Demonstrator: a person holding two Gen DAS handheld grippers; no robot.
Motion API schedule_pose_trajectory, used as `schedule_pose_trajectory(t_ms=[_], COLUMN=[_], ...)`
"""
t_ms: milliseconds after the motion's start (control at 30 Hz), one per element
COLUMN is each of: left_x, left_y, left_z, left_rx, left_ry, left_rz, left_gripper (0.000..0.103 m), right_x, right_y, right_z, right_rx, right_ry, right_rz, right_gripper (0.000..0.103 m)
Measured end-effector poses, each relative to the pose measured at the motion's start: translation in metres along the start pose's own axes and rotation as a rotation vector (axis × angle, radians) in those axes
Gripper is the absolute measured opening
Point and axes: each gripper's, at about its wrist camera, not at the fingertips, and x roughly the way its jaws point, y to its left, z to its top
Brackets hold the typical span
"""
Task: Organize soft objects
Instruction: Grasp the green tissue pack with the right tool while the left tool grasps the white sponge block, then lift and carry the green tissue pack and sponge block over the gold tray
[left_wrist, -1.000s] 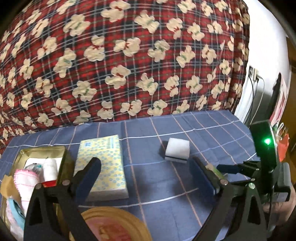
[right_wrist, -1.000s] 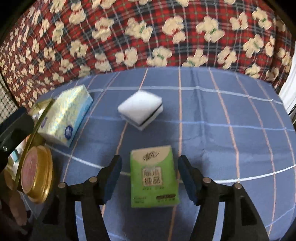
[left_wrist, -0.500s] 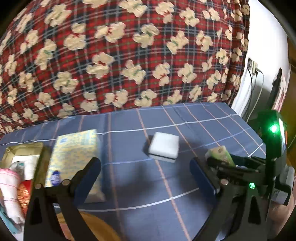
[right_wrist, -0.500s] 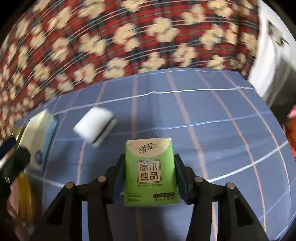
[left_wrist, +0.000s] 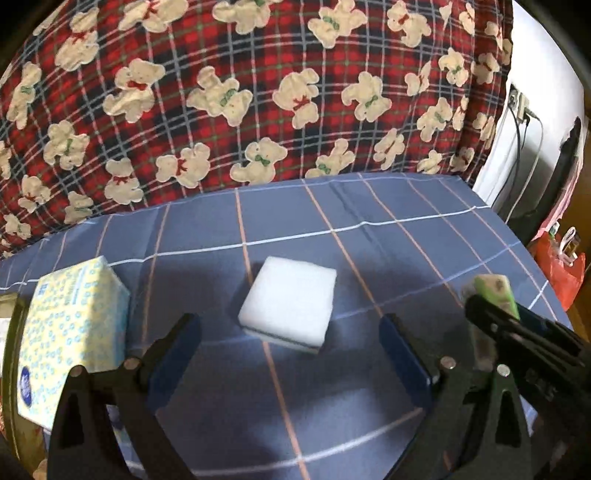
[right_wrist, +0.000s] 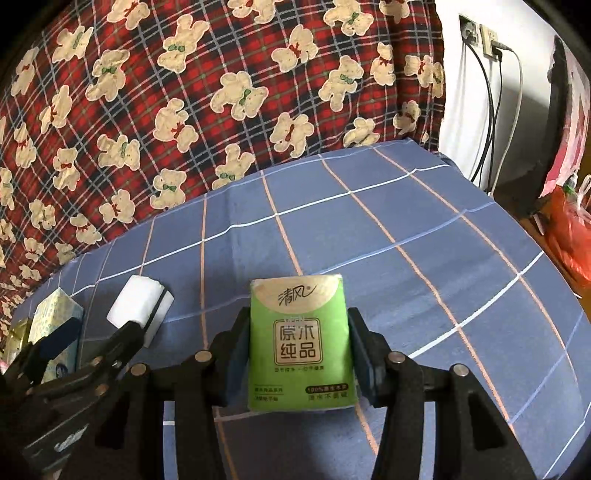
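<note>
Right wrist: right hand-held gripper (right_wrist: 297, 354) clamps tissue pack (right_wrist: 300, 341); left hand-held gripper (left_wrist: 290, 354), wide open and empty, risks nudging sponge (left_wrist: 290, 301) away.

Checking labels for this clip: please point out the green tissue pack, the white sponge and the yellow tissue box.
green tissue pack (right_wrist: 299, 343): right wrist view, printed front face.
white sponge (left_wrist: 290, 301): left wrist view, white top face.
yellow tissue box (left_wrist: 70, 328): left wrist view, patterned top face.

Both wrist views look down, close — sharing the sponge (left_wrist: 290, 301) (white).
</note>
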Motion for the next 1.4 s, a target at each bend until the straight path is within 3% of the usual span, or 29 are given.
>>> schedule_pose_trajectory(t_ms=[200,300,367,433,567,733,1167,1400], left_x=[0.021,0.030,0.034,0.032,0.023,-0.017,-0.076,-0.103], left_y=[0.000,0.000,0.002,0.005,0.009,0.012,0.037,0.052], left_z=[0.002,0.000,-0.001,-0.001,-0.001,0.003,-0.011,-0.016], left_rx=[-0.012,-0.012,-0.020,-0.027,-0.043,-0.039,-0.046,-0.024], left_ry=[0.027,0.057,0.076,0.071,0.050,-0.065,-0.170,-0.246], left_rz=[-0.009,-0.027,-0.050,-0.065,-0.085,-0.097,-0.163,-0.094], left_gripper=[0.093,0.076,0.057,0.054,0.052,0.052,0.052,0.052], right_x=[-0.002,-0.002,-0.002,-0.001,0.000,-0.004,-0.016,-0.024], right_y=[0.001,0.005,0.006,0.008,0.011,0.018,0.036,0.047], right_z=[0.003,0.002,0.002,0.002,0.000,0.000,-0.002,-0.006], right_rx=[0.002,-0.011,-0.014,-0.019,-0.028,-0.048,-0.055,-0.066], right_ry=[-0.026,-0.031,-0.034,-0.037,-0.039,-0.074,-0.151,-0.202], right_rz=[-0.002,0.006,0.009,0.013,0.024,0.052,0.173,0.212], right_gripper=[0.052,0.052,0.052,0.052,0.052,0.052,0.052,0.052])
